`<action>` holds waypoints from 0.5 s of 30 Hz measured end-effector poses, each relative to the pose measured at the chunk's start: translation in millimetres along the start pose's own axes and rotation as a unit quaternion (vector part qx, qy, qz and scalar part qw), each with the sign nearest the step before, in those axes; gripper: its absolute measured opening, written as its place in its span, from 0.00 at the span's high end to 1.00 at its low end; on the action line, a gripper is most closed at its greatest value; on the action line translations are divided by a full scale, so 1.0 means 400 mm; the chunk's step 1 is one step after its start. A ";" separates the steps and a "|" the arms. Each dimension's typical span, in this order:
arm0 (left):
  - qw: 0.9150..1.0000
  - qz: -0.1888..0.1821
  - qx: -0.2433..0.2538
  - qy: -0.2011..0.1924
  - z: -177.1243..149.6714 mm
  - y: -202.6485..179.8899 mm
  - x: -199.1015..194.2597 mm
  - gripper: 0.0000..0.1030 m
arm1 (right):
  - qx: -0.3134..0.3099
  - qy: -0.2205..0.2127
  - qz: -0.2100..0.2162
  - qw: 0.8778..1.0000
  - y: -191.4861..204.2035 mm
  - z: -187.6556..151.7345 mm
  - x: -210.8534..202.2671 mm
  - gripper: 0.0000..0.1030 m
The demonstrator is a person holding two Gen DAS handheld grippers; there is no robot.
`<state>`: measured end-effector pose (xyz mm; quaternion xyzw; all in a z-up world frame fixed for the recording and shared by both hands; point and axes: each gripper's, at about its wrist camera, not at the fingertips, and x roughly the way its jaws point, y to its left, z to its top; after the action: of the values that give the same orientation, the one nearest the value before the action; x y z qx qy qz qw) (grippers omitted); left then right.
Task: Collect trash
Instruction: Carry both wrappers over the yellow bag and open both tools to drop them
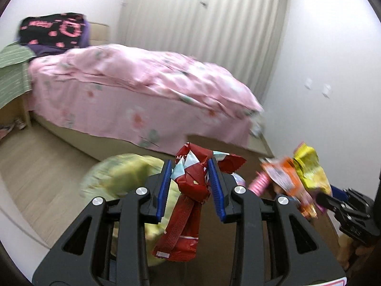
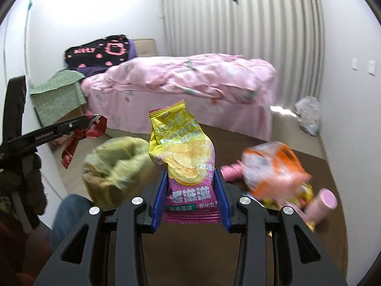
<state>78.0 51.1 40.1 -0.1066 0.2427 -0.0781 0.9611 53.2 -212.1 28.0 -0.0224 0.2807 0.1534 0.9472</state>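
Both grippers are loaded right now! The left gripper (image 1: 190, 166) has its blue pads clamped on a crumpled red wrapper (image 1: 188, 190), which dangles below the jaws. The right gripper (image 2: 190, 178) is clenched on a yellow chip bag (image 2: 181, 147), standing upright between its pads.

Down on the floor, the bin (image 2: 114, 164), lined with a pale green bag, sits open, just left of the chip bag in the right view. Neither piece looks to be over it yet, so my read is 2 items picked, 0 of these 2 dropped.

Plenty left, too: an orange pack (image 2: 273, 166) lies on the brown rug (image 2: 309, 162), with a pink bottle (image 2: 321, 202) beside it and another pink tube (image 2: 231, 169) behind. I'd call the job partway at best.

The views differ. Only the right camera catches a crumpled white bag (image 2: 308, 116) by the wall past the bed (image 2: 190, 76), plus a blue-jeaned knee at lower left. The left camera shows the bin mostly hidden behind its own jaws, blurred, and the orange pack in mid-smear.
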 end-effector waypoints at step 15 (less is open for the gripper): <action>0.992 0.070 -0.093 -0.039 -0.002 0.193 -0.002 0.70 | -0.096 0.015 0.052 0.994 0.240 0.134 0.198 0.65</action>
<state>84.5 125.7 21.2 -0.1814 0.2184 0.0169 0.9587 115.2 -91.6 34.5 -0.1005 0.2802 0.2282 0.9270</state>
